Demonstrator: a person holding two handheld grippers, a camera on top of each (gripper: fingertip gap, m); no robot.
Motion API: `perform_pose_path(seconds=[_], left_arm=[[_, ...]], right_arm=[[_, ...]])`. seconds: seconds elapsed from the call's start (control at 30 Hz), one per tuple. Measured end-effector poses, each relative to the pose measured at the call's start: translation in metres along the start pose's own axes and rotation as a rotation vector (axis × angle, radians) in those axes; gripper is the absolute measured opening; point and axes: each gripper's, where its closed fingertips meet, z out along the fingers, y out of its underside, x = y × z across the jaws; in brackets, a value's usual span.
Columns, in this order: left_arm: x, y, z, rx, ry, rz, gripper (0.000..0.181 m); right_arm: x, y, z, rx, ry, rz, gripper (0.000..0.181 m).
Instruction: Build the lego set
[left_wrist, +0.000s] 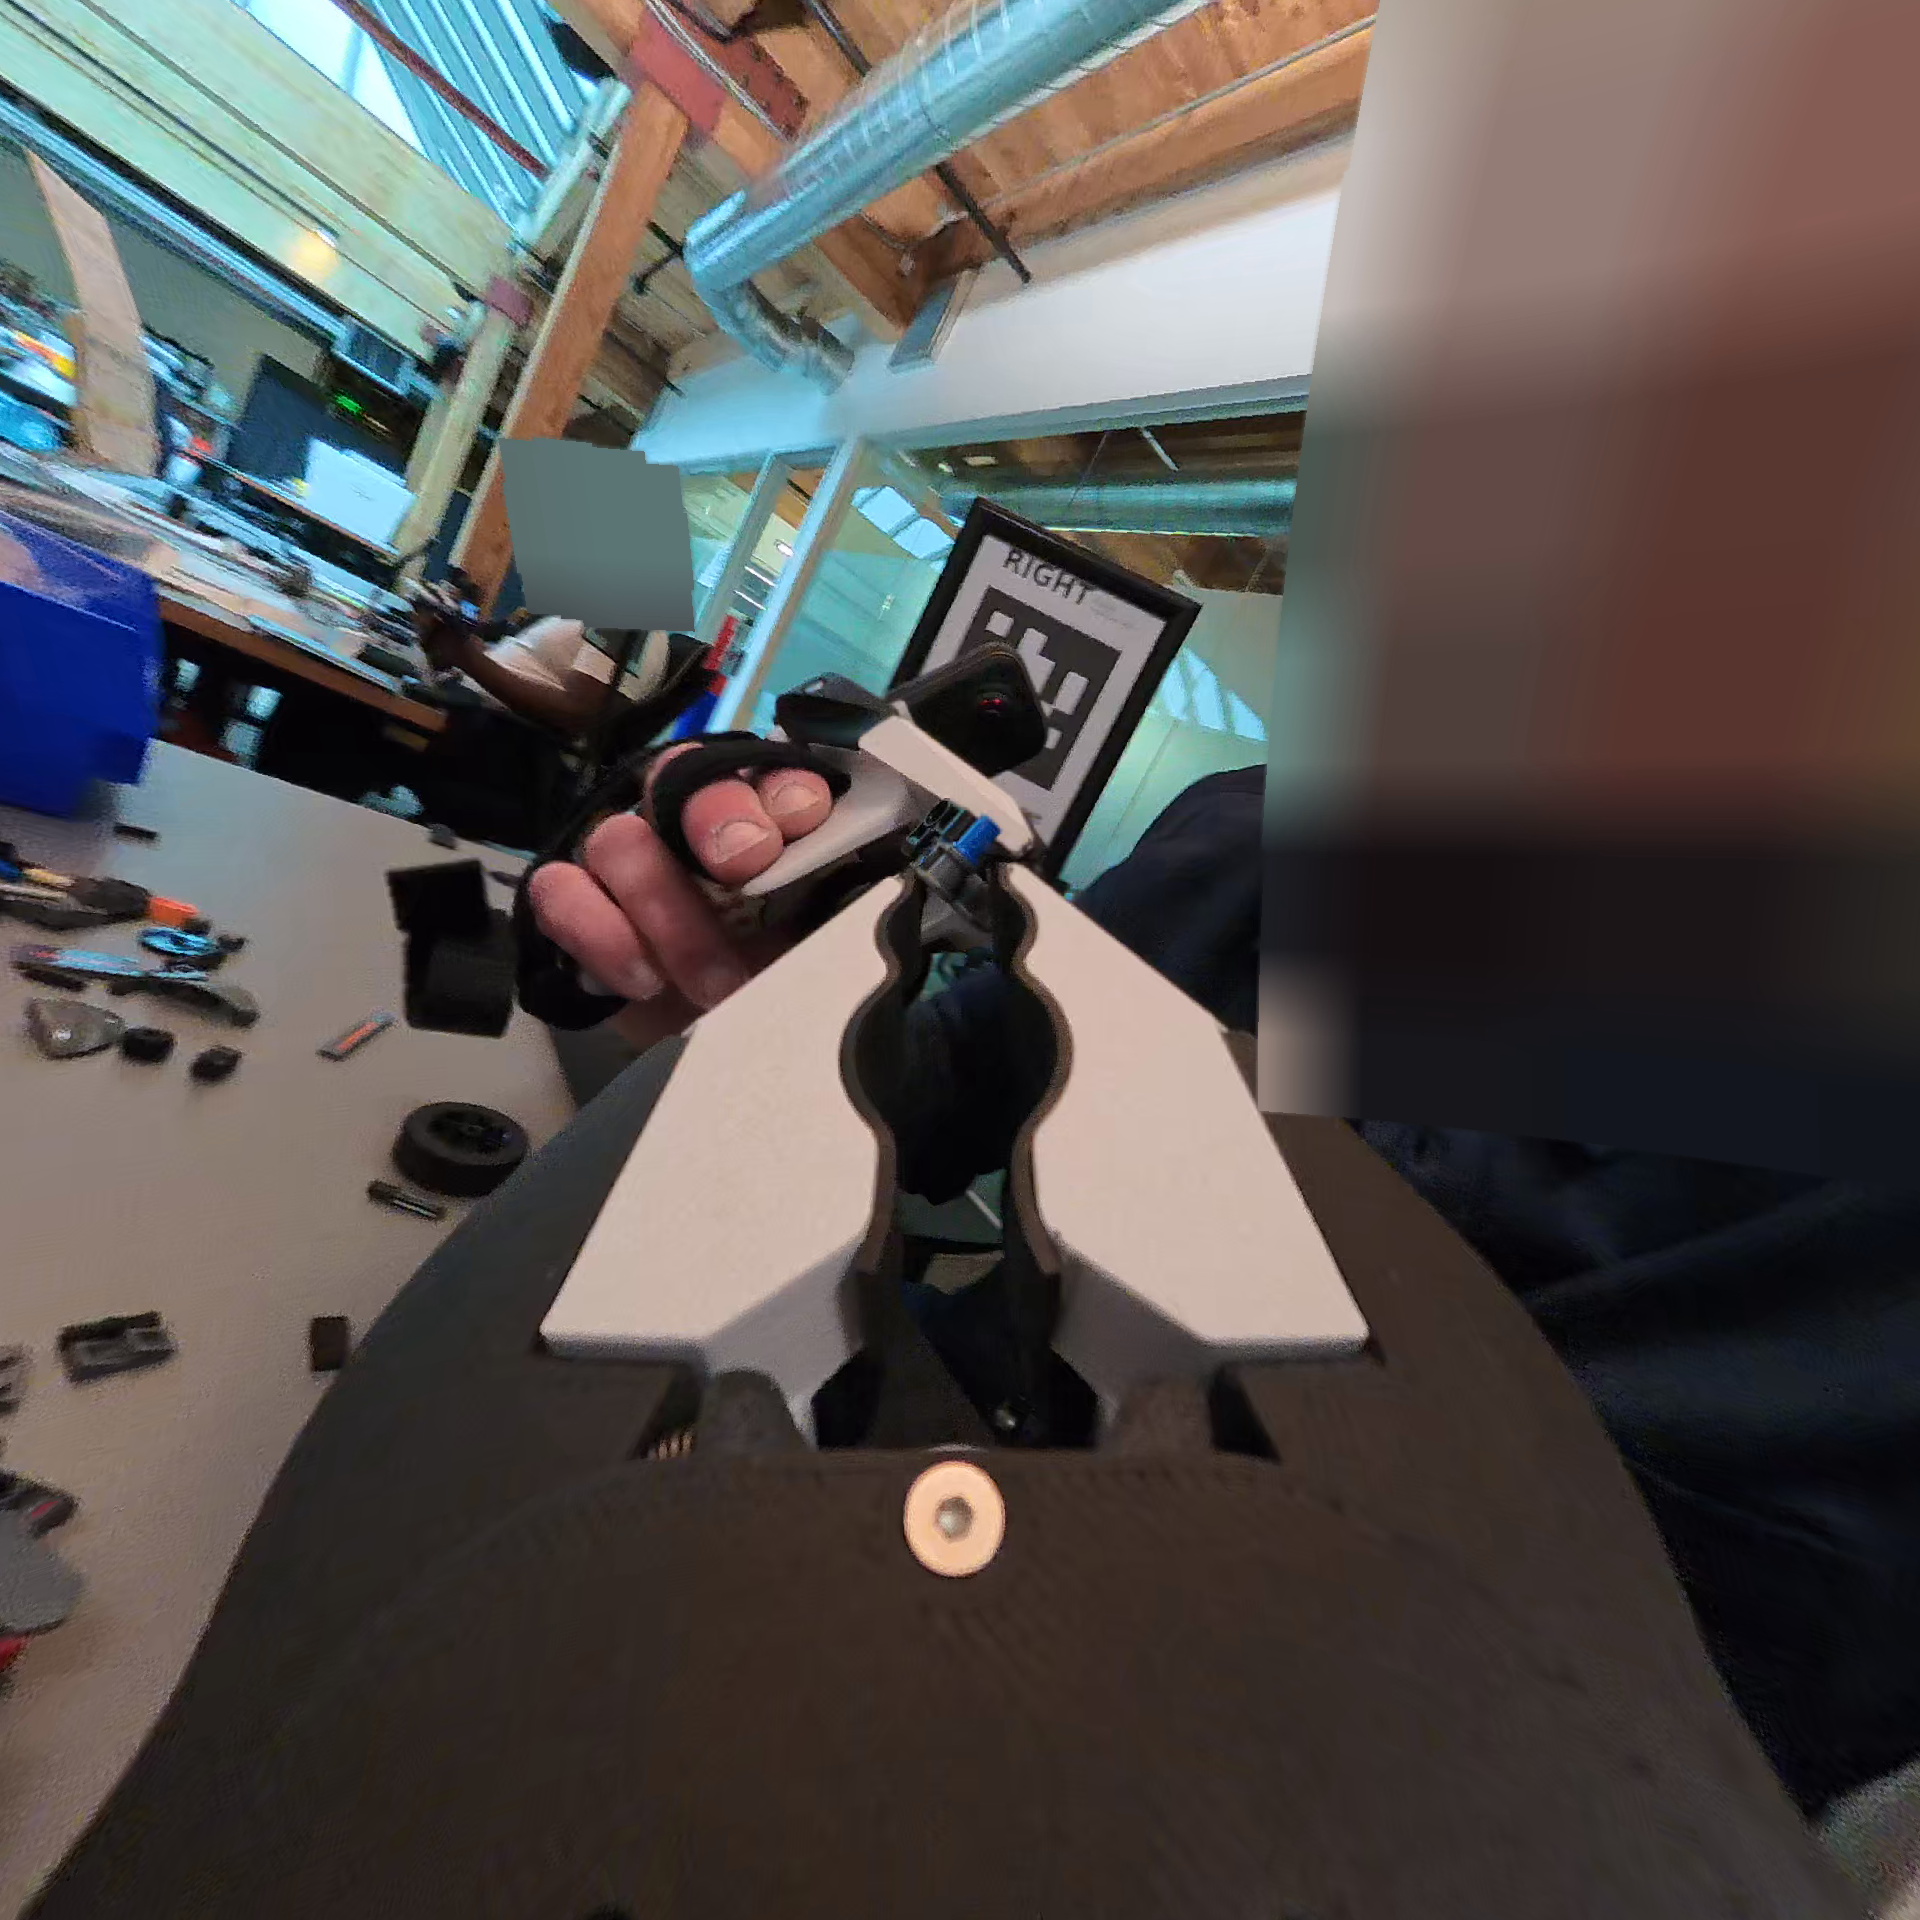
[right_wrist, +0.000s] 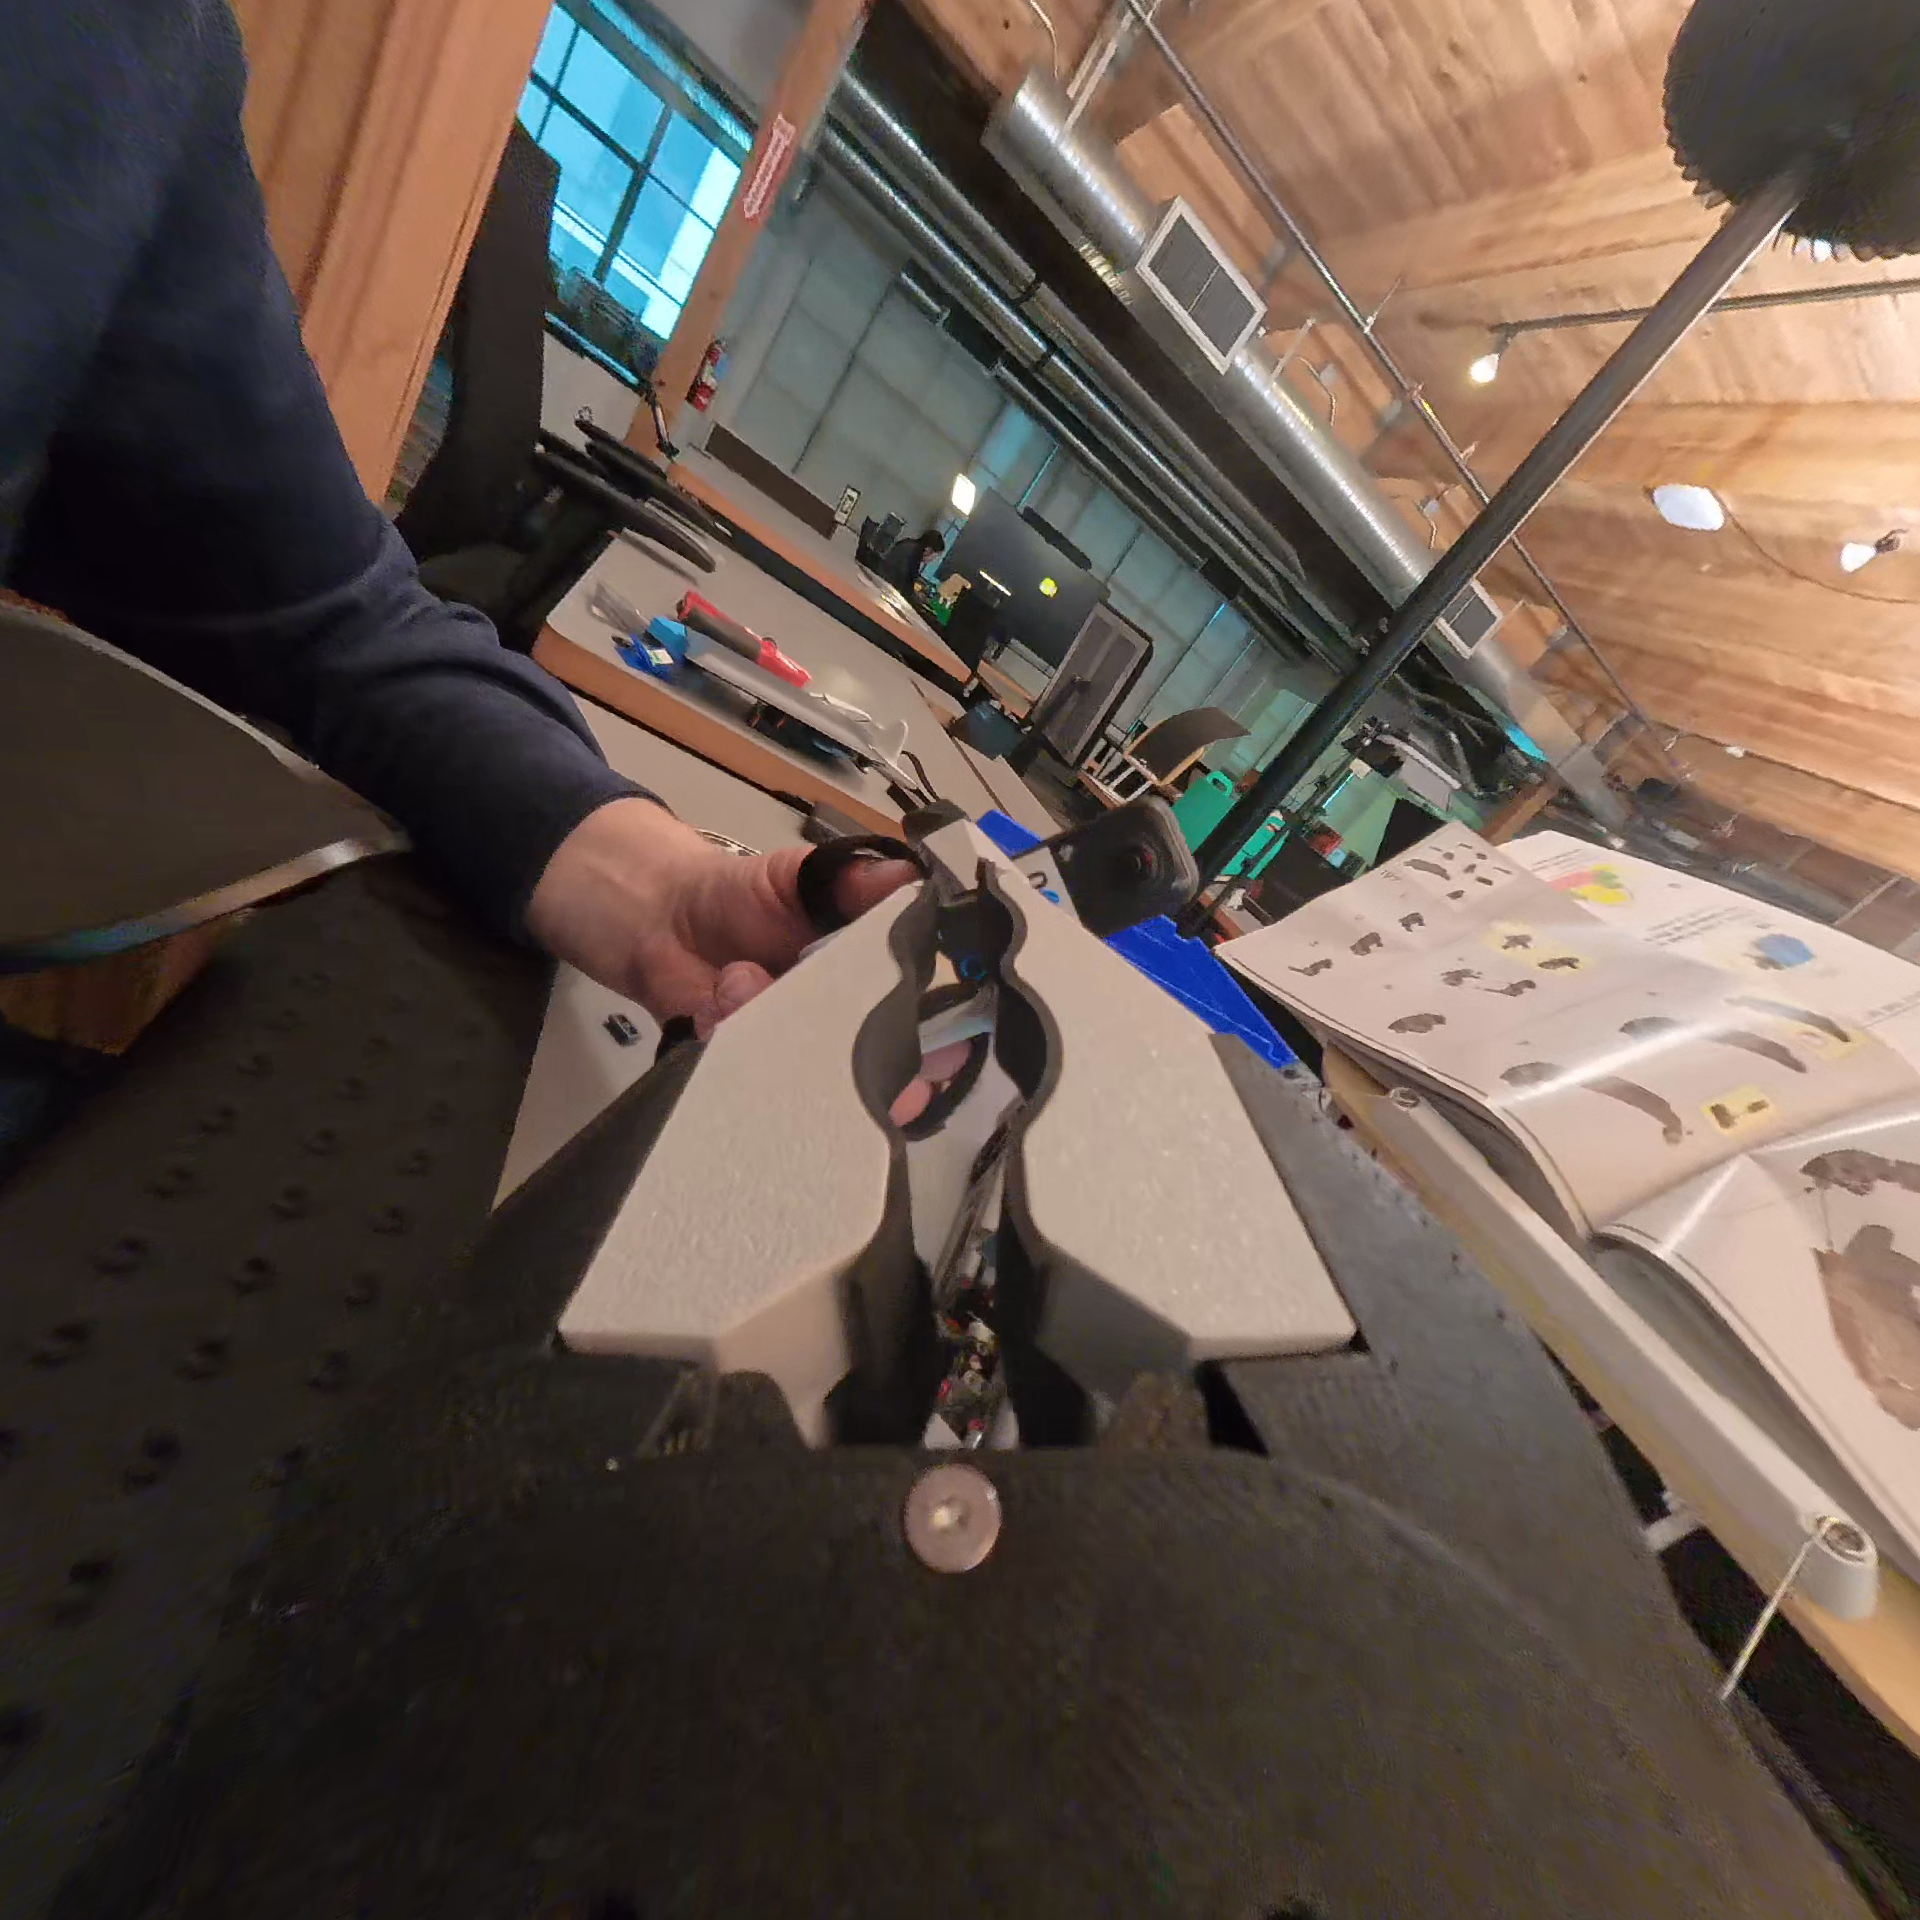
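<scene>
We work above a pale grey tabletop (left_wrist: 156, 1195) strewn with loose dark lego parts, among them a black rubber wheel (left_wrist: 457, 1143) lying flat, while an open printed instruction booklet (right_wrist: 1621, 1039) rests at our right side beside a blue plastic bin (right_wrist: 1184, 966). Both tools are raised off the table and pointed at each other. Our left gripper (left_wrist: 956, 894) has its grey jaws nearly closed, and at its tips sits a small dark-grey lego assembly with a blue pin (left_wrist: 961, 847), which the right gripper (right_wrist: 961, 883) meets from the other side; its jaws also stand almost together. Which tool truly bears the piece we cannot tell, since the tips crowd together in both views. We judge the risk is here: pressing the parts together off-axis could twist the little assembly out of either narrow grip and drop it among the scattered pieces.
</scene>
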Motion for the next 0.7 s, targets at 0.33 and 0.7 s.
perform_pose_path(seconds=[0.33, 0.7], left_arm=[[-0.017, 0.002, -0.002, -0.016, -0.125, 0.032, 0.010], [-0.048, 0.002, -0.017, -0.059, -0.374, 0.126, 0.007]], right_arm=[[0.005, 0.017, -0.005, -0.078, 0.019, 0.008, 0.005], [0.010, 0.057, -0.003, -0.438, 0.093, -0.216, 0.003]])
